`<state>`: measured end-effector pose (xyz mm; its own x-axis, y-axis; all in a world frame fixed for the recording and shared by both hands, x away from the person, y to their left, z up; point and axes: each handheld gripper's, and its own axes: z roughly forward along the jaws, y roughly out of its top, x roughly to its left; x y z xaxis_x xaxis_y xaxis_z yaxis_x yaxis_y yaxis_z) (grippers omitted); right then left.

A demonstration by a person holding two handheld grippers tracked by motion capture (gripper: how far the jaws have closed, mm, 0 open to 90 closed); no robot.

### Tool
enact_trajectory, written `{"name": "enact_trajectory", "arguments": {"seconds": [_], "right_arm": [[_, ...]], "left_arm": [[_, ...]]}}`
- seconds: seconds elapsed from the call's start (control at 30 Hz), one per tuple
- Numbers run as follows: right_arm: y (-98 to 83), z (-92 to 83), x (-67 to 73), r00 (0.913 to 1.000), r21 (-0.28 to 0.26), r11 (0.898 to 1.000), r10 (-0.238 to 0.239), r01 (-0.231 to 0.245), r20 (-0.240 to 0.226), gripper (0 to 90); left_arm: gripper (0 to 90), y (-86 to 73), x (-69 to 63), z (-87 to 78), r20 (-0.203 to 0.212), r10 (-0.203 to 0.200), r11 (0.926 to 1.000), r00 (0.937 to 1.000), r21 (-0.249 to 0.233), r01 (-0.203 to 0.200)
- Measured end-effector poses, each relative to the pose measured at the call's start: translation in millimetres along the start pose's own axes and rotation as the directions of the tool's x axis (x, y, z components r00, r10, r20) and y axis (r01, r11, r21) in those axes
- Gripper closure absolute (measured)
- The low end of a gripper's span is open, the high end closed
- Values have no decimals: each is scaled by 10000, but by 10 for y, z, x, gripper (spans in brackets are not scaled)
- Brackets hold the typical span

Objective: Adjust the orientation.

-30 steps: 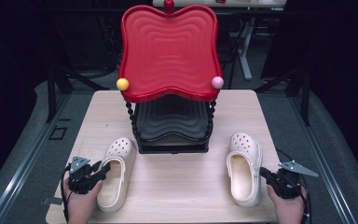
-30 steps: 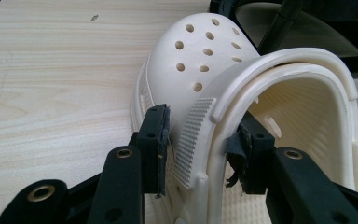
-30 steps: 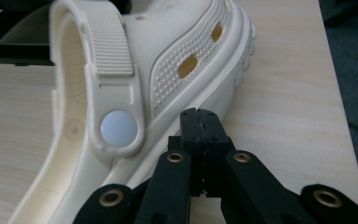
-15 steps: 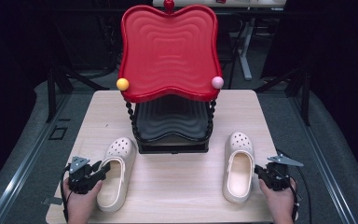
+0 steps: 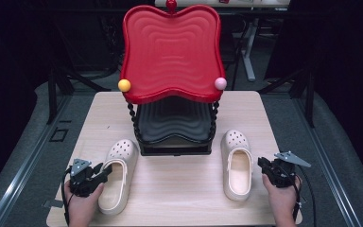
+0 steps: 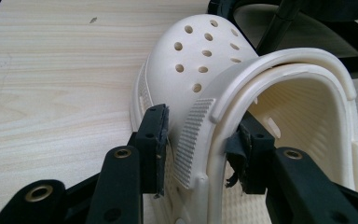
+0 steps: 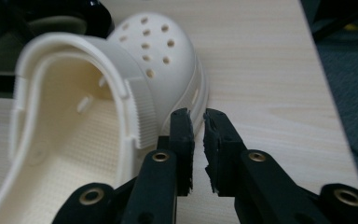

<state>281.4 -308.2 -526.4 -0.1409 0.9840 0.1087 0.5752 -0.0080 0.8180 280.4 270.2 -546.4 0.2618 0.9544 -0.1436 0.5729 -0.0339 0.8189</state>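
Left claw (image 6: 196, 149) straddles left clog's (image 6: 261, 116) wall; right claw (image 7: 196, 140) outside right clog (image 7: 102, 107)

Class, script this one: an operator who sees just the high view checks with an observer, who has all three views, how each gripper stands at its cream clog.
Operator: From above, the left gripper is at its clog's heel. Is it gripping?
Observer: Yes. In the left gripper view the left gripper has one jaw outside the left clog and one inside its opening, both against the side wall.
Operator: And the right one?
Observer: The right gripper has just been opening. Its jaws stand a narrow slit apart with nothing between them, beside the outer wall of the right clog.
Operator: What does the left gripper clamp?
Observer: The ribbed strap end against the wall.
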Motion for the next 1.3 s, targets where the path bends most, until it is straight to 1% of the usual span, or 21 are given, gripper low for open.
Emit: {"name": "enact_trajectory", "arguments": {"seconds": [0.07, 0.1, 0.13, 0.2, 0.23, 0.27, 0.3, 0.37, 0.43, 0.47, 0.57, 0.7, 0.83, 0.97, 1.0, 1.03, 1.07, 1.1, 1.13, 1.17, 1.3], "right_arm": [[23, -79, 79, 9999, -256, 9997, 17, -20, -120, 779], [37, -122, 107, 9999, -164, 9998, -73, 71, -155, 767], [37, -140, 145, 9995, -254, 9997, 0, -7, -300, 760], [20, -150, 217, 9986, -487, 9987, -191, 167, -484, 760], [5, -132, 247, 9983, -565, 9976, -415, 392, -400, 784], [5, -132, 247, 9983, -565, 9976, -415, 392, -400, 784], [-23, -74, 284, 9973, -672, 9956, -675, 655, -275, 848], [-22, -49, 288, 9972, -720, 9952, -689, 667, -282, 872], [1, -21, 293, 9974, -806, 9944, -704, 689, -151, 886], [17, -24, 281, 9977, -987, 9928, -675, 672, 6, 894], [20, 8, 260, 9982, -898, 9944, -579, 561, -178, 895], [18, 37, 259, 9976, -817, 9949, -622, 597, -291, 897], [18, 55, 272, 9964, -778, 9936, -831, 814, -185, 897], [14, 56, 270, 9964, -823, 9933, -828, 809, -197, 896], [13, 52, 266, 9968, -818, 9938, -773, 754, -200, 883], [8, 33, 268, 9977, -876, 9942, -640, 619, -224, 812], [3, 19, 281, 9973, -881, 9934, -737, 730, -44, 791], [3, 19, 281, 9973, -881, 9934, -737, 730, -44, 791], [-13, 0, 308, 9953, -839, 9918, -949, 960, 166, 748], [-26, -4, 317, 9952, -786, 9922, -950, 964, 213, 721], [-73, 0, 339, 9950, -531, 9937, -985, 990, 136, 681]], "left_arm": [[601, -3, 1, 2, 12, -58, 10000, 10000, -34, 58], [600, -5, 0, 2, 14, -70, 10000, 10000, -48, 70], [600, -5, -2, -1, 11, -50, 10000, 10000, -36, 50], [600, -3, -1, -2, 23, -41, 10000, 10000, -30, 41], [600, -2, -1, -2, 19, -55, 10000, 10000, -18, 55], [600, -2, -1, -2, 19, -55, 10000, 10000, -18, 55], [600, 3, 2, 0, 24, -51, 10000, 10000, 10, 51], [600, 5, 4, -1, 44, -43, 10000, 10000, 48, 43], [599, 5, 7, 0, 50, -55, 10000, 10000, 43, 55], [599, 4, 9, 2, 73, -64, 10000, 10000, 19, 64], [596, 9, 15, 11, 75, -54, 10000, 10000, 42, 54], [596, 6, 12, 11, 77, -47, 10000, 10000, 8, 47], [596, 5, 9, 13, 66, -50, 10000, 10000, -1, 50], [596, 5, 13, 13, 71, -59, 10000, 10000, 7, 59], [596, 6, 14, 11, 57, -66, 10000, 10000, 28, 66], [596, 6, 14, 11, 57, -84, 10000, 9999, 24, 83], [596, 7, 14, 11, 63, -73, 10000, 10000, 29, 73], [596, 7, 14, 11, 63, -73, 10000, 10000, 29, 73], [596, 6, 14, 11, 65, -62, 10000, 10000, 31, 62], [596, 6, 14, 11, 63, -73, 10000, 10000, 26, 73], [596, 7, 13, 10, 60, -68, 10000, 10000, 34, 67]]}}
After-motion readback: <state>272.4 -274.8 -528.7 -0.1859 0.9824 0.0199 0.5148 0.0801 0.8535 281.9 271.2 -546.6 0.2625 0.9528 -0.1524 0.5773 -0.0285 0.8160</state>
